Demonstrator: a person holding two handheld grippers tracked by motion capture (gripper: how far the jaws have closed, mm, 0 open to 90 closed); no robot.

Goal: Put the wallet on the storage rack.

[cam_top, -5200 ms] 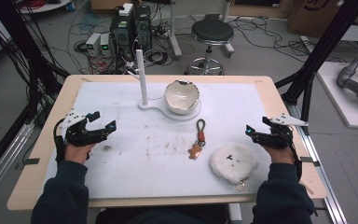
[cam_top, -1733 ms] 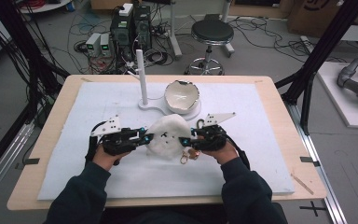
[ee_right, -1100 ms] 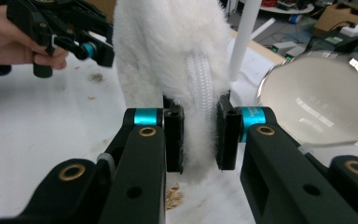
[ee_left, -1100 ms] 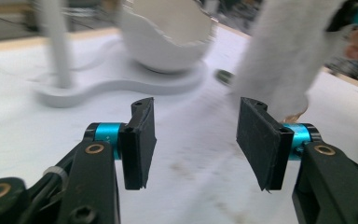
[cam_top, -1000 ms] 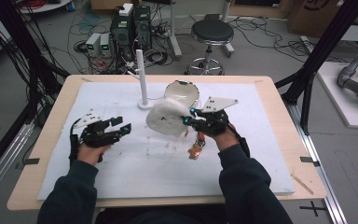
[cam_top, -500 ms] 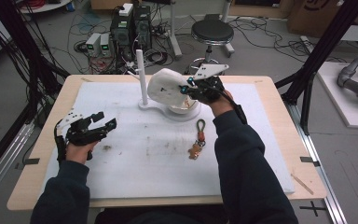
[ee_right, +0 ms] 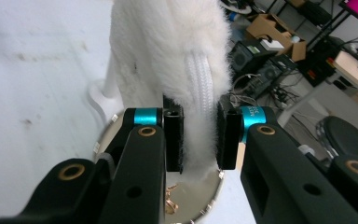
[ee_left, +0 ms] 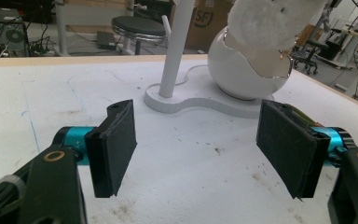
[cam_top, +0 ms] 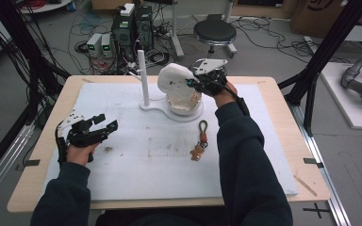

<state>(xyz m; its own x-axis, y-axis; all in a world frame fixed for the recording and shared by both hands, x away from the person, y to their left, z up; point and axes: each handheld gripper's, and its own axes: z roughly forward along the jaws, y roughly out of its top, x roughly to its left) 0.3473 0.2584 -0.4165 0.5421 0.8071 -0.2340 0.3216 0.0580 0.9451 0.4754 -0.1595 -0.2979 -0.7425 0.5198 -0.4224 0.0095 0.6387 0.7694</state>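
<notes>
Grey floor strewn with cables (cam_top: 92,35), a round black stool (cam_top: 214,32), computer towers (cam_top: 134,26) behind the wooden table (cam_top: 283,108).

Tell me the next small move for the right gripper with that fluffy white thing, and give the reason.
Probably lower it a little and then open. The right gripper is shut on the fluffy white pouch, which hangs right over the white bowl on its stand, with its lower end at the bowl's mouth. The left gripper is open, off to the side.

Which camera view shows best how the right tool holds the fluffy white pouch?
The right gripper view: the right tool pinches the fluffy white pouch between its jaws. The high view shows it above the bowl; the left gripper view shows its lower part.
</notes>
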